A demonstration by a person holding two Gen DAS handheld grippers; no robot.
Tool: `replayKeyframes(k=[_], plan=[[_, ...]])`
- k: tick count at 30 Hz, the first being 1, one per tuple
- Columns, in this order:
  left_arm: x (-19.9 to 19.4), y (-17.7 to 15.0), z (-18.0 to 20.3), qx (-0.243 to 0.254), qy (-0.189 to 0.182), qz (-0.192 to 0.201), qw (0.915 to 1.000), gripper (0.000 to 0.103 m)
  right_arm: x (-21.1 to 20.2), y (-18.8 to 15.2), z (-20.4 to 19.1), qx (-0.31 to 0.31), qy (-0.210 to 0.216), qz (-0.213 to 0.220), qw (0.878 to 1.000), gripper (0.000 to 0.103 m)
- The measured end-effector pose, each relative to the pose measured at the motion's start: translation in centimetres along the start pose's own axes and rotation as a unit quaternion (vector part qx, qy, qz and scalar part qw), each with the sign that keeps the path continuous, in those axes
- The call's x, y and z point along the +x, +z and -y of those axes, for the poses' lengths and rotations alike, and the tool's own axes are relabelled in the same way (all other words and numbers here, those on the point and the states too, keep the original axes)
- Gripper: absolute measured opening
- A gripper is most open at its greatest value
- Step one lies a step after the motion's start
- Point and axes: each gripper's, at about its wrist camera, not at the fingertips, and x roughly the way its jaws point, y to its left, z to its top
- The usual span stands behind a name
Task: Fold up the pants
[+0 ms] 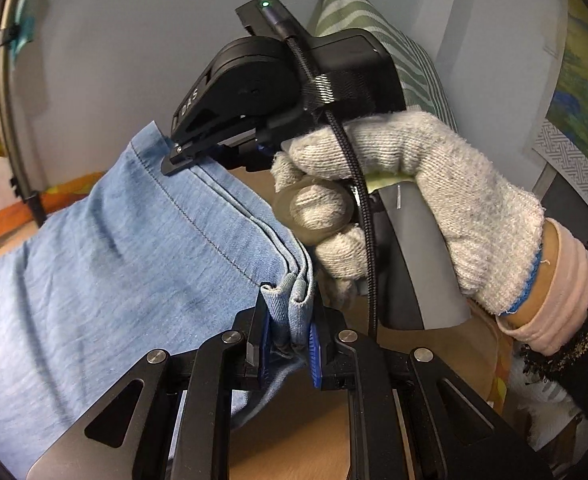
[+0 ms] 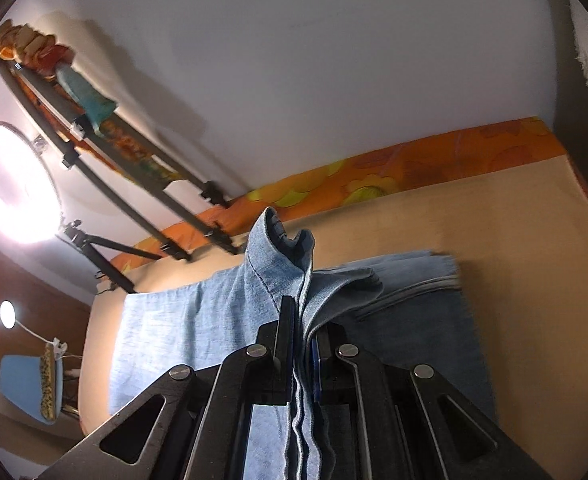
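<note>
Both grippers' jaws pinch the pants point(image 1: 113, 248) hem, layers bunched between.

A pale grey wall point(image 2: 314, 60) backs the tan counter point(image 2: 474, 208); an orange floral cloth point(image 2: 374, 176) runs between them; left of the wall glows a ring light point(image 2: 9, 184) on a black tripod point(image 2: 105, 256); below it, a blue chair point(image 2: 25, 384).

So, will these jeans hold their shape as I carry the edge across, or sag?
Probably sag: the jeans drape limply off the right tool. The stacked hems at the left tool look thick, so slipping seems unlikely. Denim probably drags somewhat on the table.
</note>
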Motion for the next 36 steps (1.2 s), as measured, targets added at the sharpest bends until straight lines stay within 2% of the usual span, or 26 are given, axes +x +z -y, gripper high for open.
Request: replayKeyframes(k=[7, 11, 13, 14, 16, 17, 18, 20, 23, 27, 29, 31, 32, 33, 36], plan=[[2.7, -0.3, -1.9, -0.008, -0.001, -0.024, 0.9997, 0.015, 1.8, 0.3, 2.6, 0.001, -0.005, -0.02, 1.0, 0.004], [3.1, -0.4, -2.0, 0.006, 0.0, -0.039, 0.9992, 0.017, 2.5, 0.1, 3.9, 0.011, 0.008, -0.023, 1.0, 0.004], [2.5, -0.6, -2.5, 0.009, -0.007, -0.045, 0.9989, 0.019, 2.6, 0.1, 4.3, 0.012, 0.011, -0.023, 1.0, 0.006], [2.2, -0.5, -2.4, 0.01, -0.004, -0.045, 0.9989, 0.02, 2.6, 0.1, 4.5, 0.012, 0.01, -0.023, 1.0, 0.011], [0.5, -0.8, -3.2, 0.014, 0.004, -0.044, 0.9989, 0.021, 2.4, 0.2, 4.9, 0.018, 0.012, -0.022, 1.0, 0.025], [-0.4, -1.1, -3.4, 0.015, 0.007, -0.043, 0.9989, 0.021, 1.9, 0.2, 5.4, 0.027, 0.026, -0.018, 0.999, 0.037], [-1.5, -1.2, -4.1, 0.014, 0.014, -0.042, 0.9989, 0.021, 1.4, 0.2, 5.8, 0.036, 0.045, -0.013, 0.998, 0.042], [-3.2, -1.4, -5.3, 0.008, 0.025, -0.039, 0.9989, 0.021, 0.4, 0.2, 6.8, 0.052, 0.08, -0.006, 0.995, 0.043], [-7.2, -1.9, -7.9, -0.004, 0.062, -0.031, 0.9976, 0.021, -0.1, 0.5, 7.2, 0.051, 0.064, -0.005, 0.997, 0.044], [-12.0, -3.2, -10.9, -0.022, 0.126, -0.018, 0.9917, 0.022, 1.2, 0.9, 7.5, 0.068, 0.089, -0.02, 0.993, 0.044], [-13.5, -4.2, -11.5, -0.029, 0.154, -0.015, 0.9876, 0.022, 1.9, 1.1, 7.1, 0.06, 0.071, -0.025, 0.995, 0.044], [-14.4, -5.7, -13.6, -0.05, 0.183, -0.019, 0.9816, 0.022, 2.4, 1.3, 6.2, 0.045, 0.057, -0.024, 0.997, 0.031], [-14.8, -6.4, -14.7, -0.065, 0.194, -0.021, 0.9787, 0.022, 2.4, 1.3, 5.9, 0.037, 0.054, -0.022, 0.998, 0.019], [-15.4, -6.7, -15.5, -0.074, 0.199, -0.022, 0.977, 0.022, 2.1, 1.2, 5.0, 0.017, 0.046, -0.013, 0.999, 0.01], [-16.8, -7.7, -17.9, -0.102, 0.224, -0.017, 0.969, 0.022, 0.0, 0.9, 1.6, -0.09, 0.039, 0.045, 0.994, 0.005]])
